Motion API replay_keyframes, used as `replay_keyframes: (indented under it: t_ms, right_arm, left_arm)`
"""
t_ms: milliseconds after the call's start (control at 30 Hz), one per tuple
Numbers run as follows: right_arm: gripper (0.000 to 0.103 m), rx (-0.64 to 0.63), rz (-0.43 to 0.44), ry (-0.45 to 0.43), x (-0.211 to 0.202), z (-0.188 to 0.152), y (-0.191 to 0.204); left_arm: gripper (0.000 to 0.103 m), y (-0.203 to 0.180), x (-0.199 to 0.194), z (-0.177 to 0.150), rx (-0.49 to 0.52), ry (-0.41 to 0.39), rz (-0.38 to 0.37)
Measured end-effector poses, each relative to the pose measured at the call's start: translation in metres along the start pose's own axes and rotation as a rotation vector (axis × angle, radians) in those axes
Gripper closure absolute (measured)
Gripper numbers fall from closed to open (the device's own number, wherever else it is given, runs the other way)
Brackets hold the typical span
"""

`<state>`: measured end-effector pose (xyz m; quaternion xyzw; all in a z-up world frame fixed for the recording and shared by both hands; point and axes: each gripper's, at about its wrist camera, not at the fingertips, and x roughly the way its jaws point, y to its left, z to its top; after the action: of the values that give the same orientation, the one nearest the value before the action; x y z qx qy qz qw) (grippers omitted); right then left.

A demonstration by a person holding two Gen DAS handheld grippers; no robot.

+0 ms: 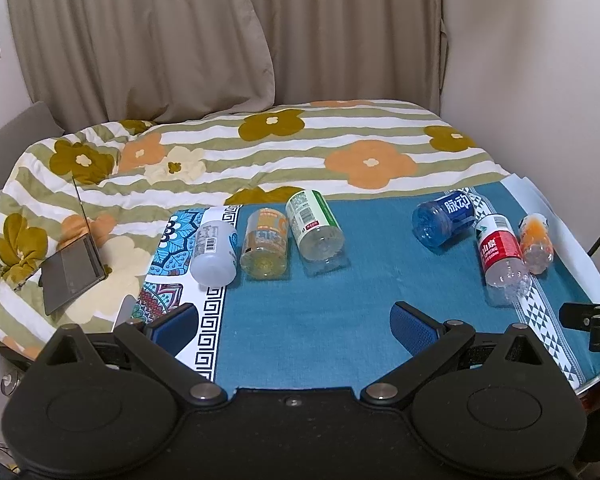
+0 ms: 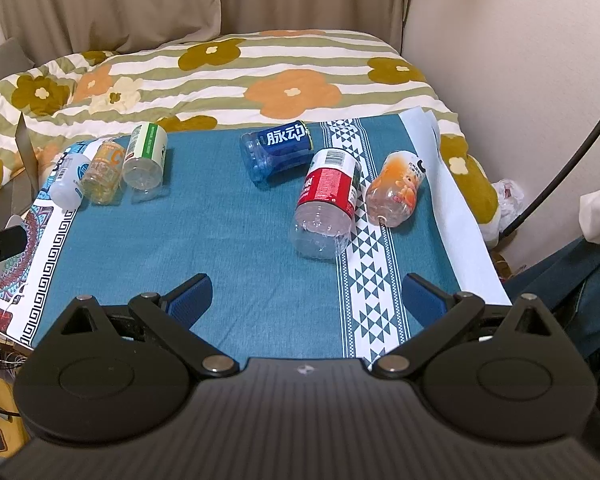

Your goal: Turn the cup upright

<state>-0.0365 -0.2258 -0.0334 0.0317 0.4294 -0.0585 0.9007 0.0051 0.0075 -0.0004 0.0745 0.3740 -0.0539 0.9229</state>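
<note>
Several cut-off bottle cups lie on their sides on a blue cloth [image 1: 300, 312] [image 2: 228, 248]. On the left lie a white one [image 1: 214, 254] [image 2: 66, 180], a yellow-orange one [image 1: 265, 248] [image 2: 104, 172] and a green-labelled one [image 1: 316, 226] [image 2: 146, 158]. On the right lie a blue one [image 1: 444, 218] [image 2: 276, 154], a red-labelled one [image 1: 500, 254] [image 2: 326, 204] and an orange one [image 1: 536, 242] [image 2: 396, 188]. My left gripper [image 1: 294, 326] is open and empty, short of the cups. My right gripper [image 2: 306, 296] is open and empty, just before the red-labelled cup.
The cloth lies on a table against a bed with a flowered striped quilt [image 1: 260, 152]. A laptop [image 1: 72, 272] lies on the quilt at the left. Curtains hang behind and a wall [image 2: 520, 60] stands at the right. The right gripper's tip [image 1: 588, 320] shows at the left view's edge.
</note>
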Motion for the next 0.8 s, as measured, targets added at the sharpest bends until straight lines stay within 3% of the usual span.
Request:
replay_keyframes:
  t_ms: [800]
  right_arm:
    - [0.0,0.005,-0.008,0.012,0.0048,-0.0033,0.0039]
  left_arm:
    - [0.0,-0.0004,0.0064,0.0001,0.011,0.016,-0.012]
